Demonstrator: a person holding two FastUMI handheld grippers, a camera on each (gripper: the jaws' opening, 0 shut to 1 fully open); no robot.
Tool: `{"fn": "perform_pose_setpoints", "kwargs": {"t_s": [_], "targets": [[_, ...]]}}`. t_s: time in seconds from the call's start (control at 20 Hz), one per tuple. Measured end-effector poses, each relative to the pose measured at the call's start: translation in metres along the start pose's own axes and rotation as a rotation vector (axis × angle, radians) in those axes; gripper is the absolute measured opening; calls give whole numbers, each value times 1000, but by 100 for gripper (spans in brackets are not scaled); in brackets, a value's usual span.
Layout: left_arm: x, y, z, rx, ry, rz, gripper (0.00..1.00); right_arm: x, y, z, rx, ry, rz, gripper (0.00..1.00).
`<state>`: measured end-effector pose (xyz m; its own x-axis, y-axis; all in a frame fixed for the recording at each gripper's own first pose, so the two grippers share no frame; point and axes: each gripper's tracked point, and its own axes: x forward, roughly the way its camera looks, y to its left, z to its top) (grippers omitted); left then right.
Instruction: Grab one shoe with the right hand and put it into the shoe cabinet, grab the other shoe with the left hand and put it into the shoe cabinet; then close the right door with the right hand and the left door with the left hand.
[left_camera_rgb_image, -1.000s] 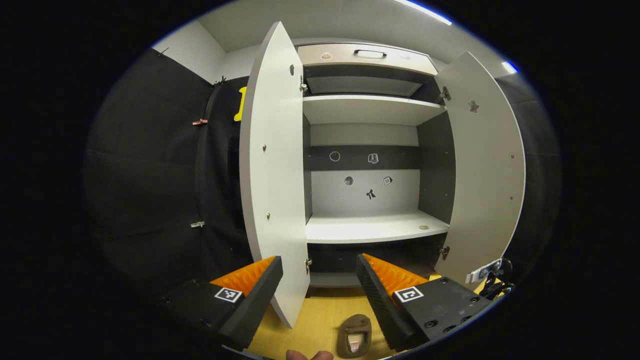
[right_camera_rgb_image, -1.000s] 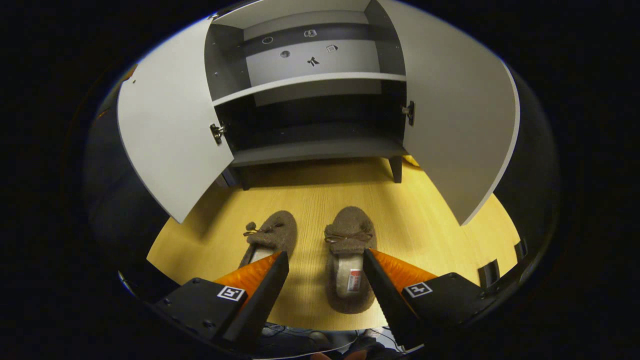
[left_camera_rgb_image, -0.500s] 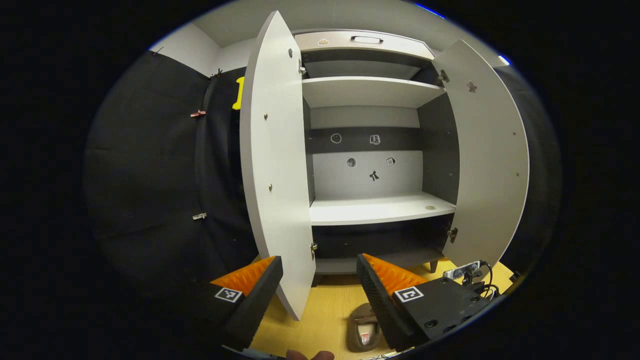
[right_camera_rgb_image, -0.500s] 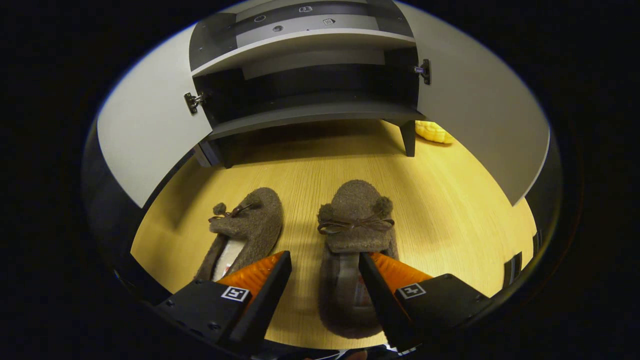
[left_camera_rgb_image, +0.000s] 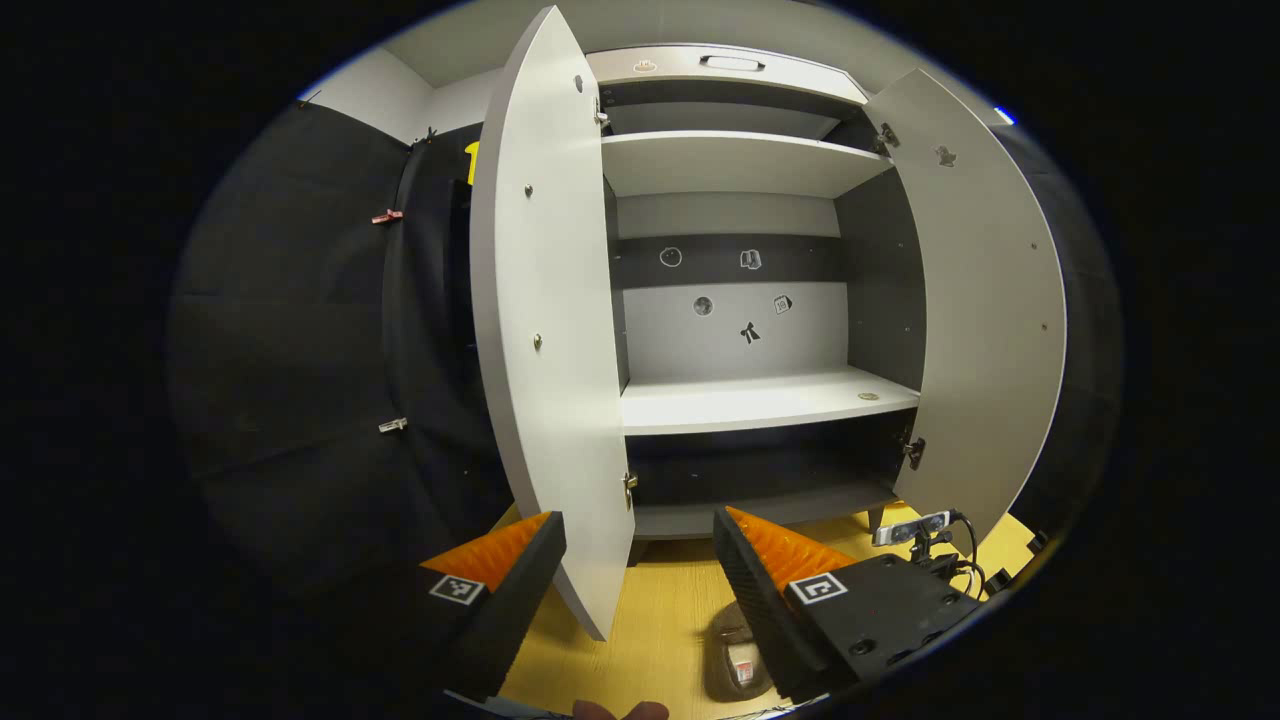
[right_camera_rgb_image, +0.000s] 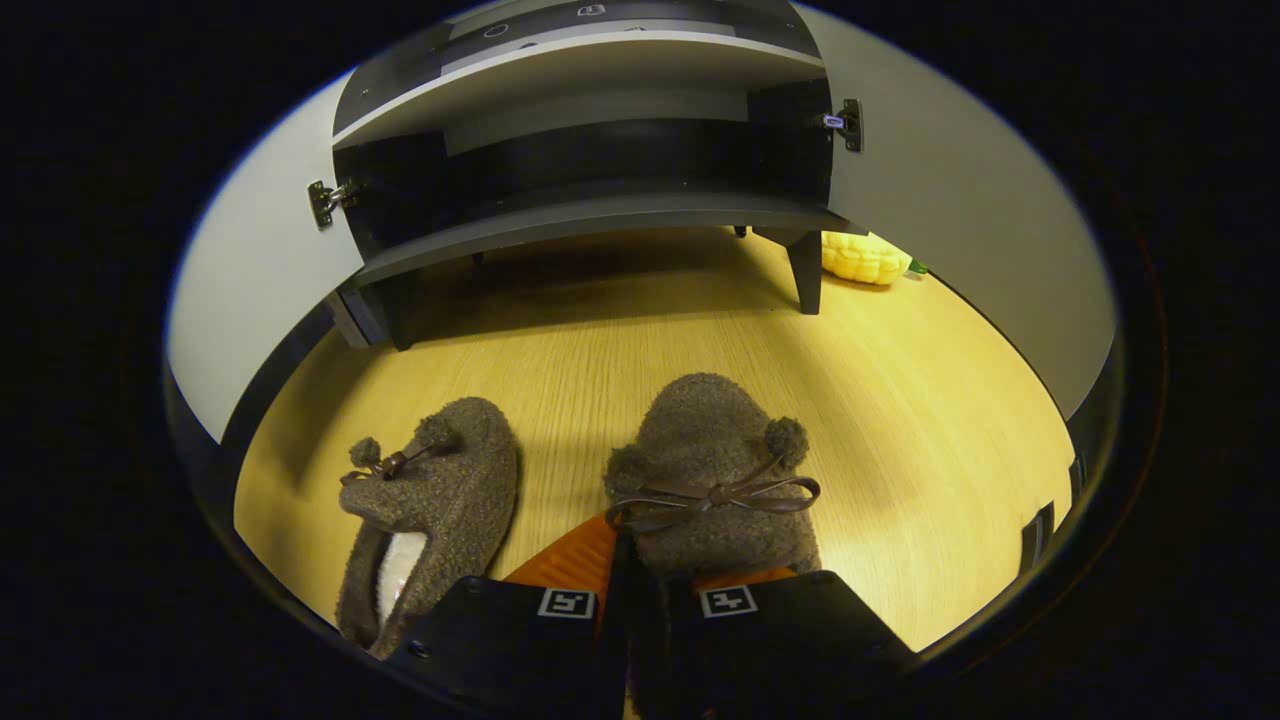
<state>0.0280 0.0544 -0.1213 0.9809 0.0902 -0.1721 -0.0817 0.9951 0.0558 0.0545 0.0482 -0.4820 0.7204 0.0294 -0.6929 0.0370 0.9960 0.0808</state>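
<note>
In the right gripper view, two fuzzy brown slippers with a looped, bouclé-like pile are seen on a pale wood-grain floor (right_camera_rgb_image: 900, 400). The right slipper (right_camera_rgb_image: 705, 470) is rounded at the toe, carries a thin brown bow with two pompoms, and is laid with its long axis running away from the camera, toe toward the shoe cabinet (right_camera_rgb_image: 600, 215). The right gripper (right_camera_rgb_image: 640, 575) is drawn nearly together on this slipper just behind the bow, and the fabric appears pinched between its ridged fingers. The left slipper (right_camera_rgb_image: 435, 500) is set just beside it, apart from it, its toe angled slightly to the right and a pale lining seen in its opening. A yellow, knobbly object (right_camera_rgb_image: 865, 257) is seen beyond the cabinet's leg. In the left gripper view, the left gripper (left_camera_rgb_image: 640, 560) is held spread apart with nothing between its fingers, pointed at the cabinet, whose flat white doors are swung wide open on both sides over smooth white shelves (left_camera_rgb_image: 760, 400).
</note>
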Motion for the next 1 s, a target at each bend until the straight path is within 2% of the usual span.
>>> {"fn": "perform_pose_setpoints", "kwargs": {"t_s": [0.05, 0.1, 0.45, 0.8, 1.0], "targets": [[1, 0, -1, -3, 3, -1, 95, -2, 0, 3, 6, -16, 4, 24], [1, 0, -2, -5, 4, -1, 95, 0, 1, 3, -4, -19, 9, 9], [2, -1, -5, -18, 14, -6, 95, -31, 1, 33, -3, -75, 47, 9], [-1, -13, 11, -25, -19, -31, 95, -90, 2, 99, 36, -146, 75, 9], [-3, -22, 26, -39, -45, -58, 95, -126, 5, 155, 29, -198, 79, 9]]}}
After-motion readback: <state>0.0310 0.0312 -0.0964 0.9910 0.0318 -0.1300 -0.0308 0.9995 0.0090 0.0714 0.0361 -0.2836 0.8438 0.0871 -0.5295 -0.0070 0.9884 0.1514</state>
